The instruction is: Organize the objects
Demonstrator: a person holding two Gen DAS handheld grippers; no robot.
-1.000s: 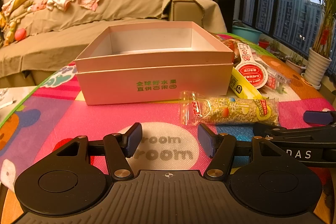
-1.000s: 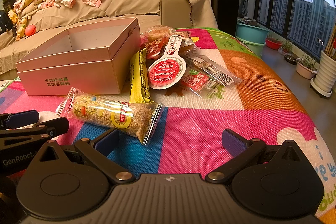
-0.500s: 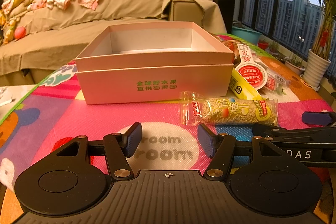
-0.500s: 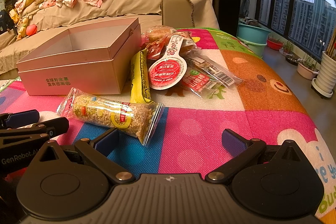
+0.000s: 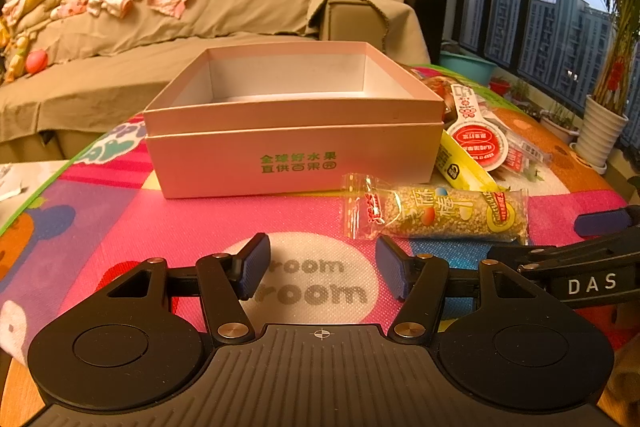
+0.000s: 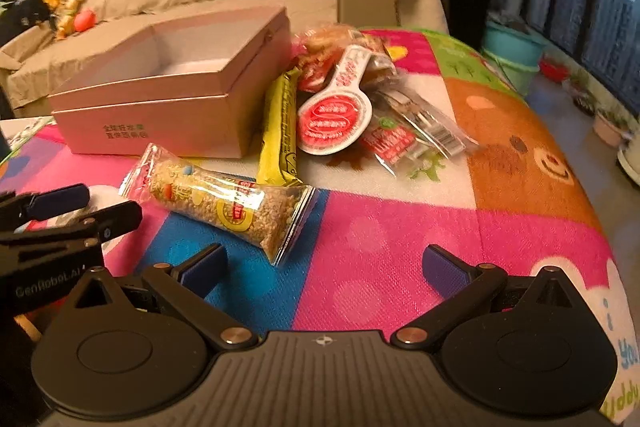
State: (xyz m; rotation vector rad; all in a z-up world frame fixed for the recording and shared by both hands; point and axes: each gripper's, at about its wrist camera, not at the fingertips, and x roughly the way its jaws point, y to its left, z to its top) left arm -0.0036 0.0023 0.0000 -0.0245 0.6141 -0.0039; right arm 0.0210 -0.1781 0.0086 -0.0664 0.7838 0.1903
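Only the right gripper (image 6: 322,269) has shifted: its view has tipped down and crept nearer the snacks, while the left gripper (image 5: 320,267) sits just as it was. Both sets of fingers are spread wide with nothing between them.

Nearest to hand, the grain bar (image 6: 232,205) lies in its clear wrapper just ahead of the right gripper's left finger, in front of the empty pink box (image 5: 294,143). Beside it, the yellow bar (image 6: 280,135) leans along the box wall, and the red-and-white spoon-shaped pack (image 6: 334,115) tops a loose heap of small packets (image 6: 400,139).

Trouble could come from that slick, crinkly wrapper: a pinch on the flat sealed end alone may let the bar swing or slip out over the box rim. The two grippers also sit close together, so a sideways reach could knock one into the other, or nudge the yellow bar.

Underneath is a bright patchwork play mat (image 6: 400,239). Behind it stand a draped sofa (image 5: 200,23) strewn with clothes, framed pictures, and tall windows onto dusk towers.
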